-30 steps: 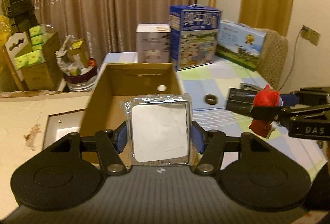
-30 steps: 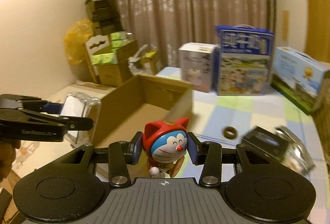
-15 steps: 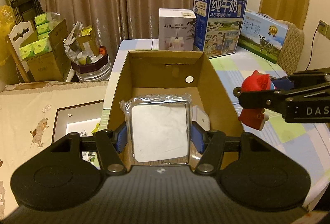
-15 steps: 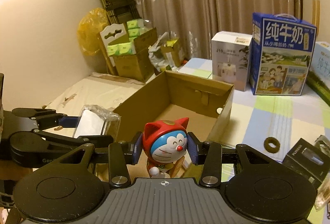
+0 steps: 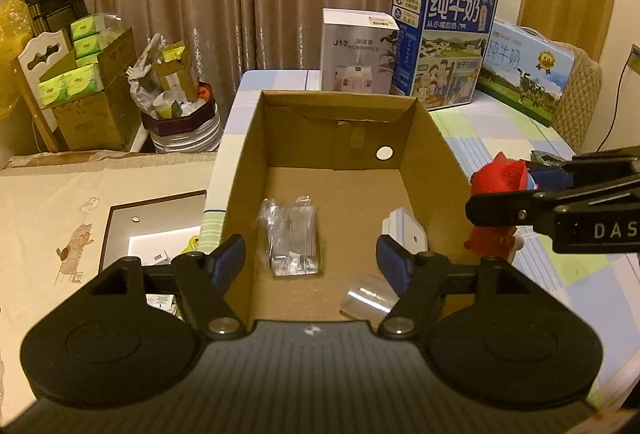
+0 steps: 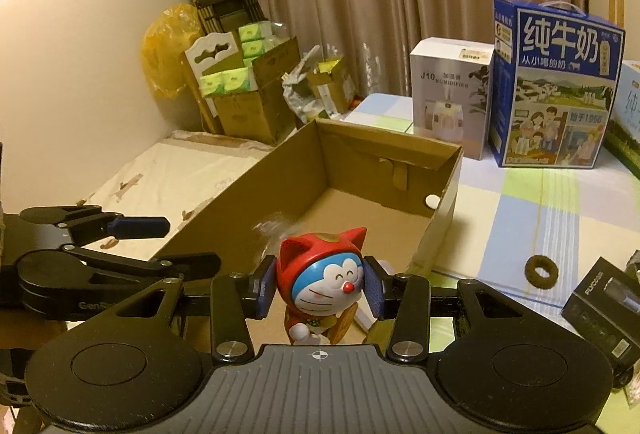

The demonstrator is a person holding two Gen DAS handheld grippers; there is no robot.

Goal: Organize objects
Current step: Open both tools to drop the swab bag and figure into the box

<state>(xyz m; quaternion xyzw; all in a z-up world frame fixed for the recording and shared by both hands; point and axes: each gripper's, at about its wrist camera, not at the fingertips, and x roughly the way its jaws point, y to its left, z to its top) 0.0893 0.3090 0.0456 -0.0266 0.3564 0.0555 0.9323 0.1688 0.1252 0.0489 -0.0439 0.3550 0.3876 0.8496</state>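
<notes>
The left gripper (image 5: 311, 260) hangs above the near end of the cardboard box (image 5: 434, 154), its jaws spread wide and empty; a clear-wrapped packet (image 5: 291, 236) lies on the box floor, with a white item (image 5: 404, 230) against the right wall and a small clear cup (image 5: 366, 298) near the front. The right gripper (image 6: 318, 284) has its jaws clenched on the head of a red-hooded cat figurine (image 6: 324, 284), held just outside the box's right wall, above the checked worktop (image 6: 520, 218); a brown ring (image 6: 542, 272) and a black carton (image 6: 604, 304) wait on that worktop, not yet boxed. The risks, as I judge them: the figurine is round and glossy, so it could twist out of the pads on the way over; carried low, it could clip the wall and shove the box; and the two grippers are near enough to collide above the opening.
</notes>
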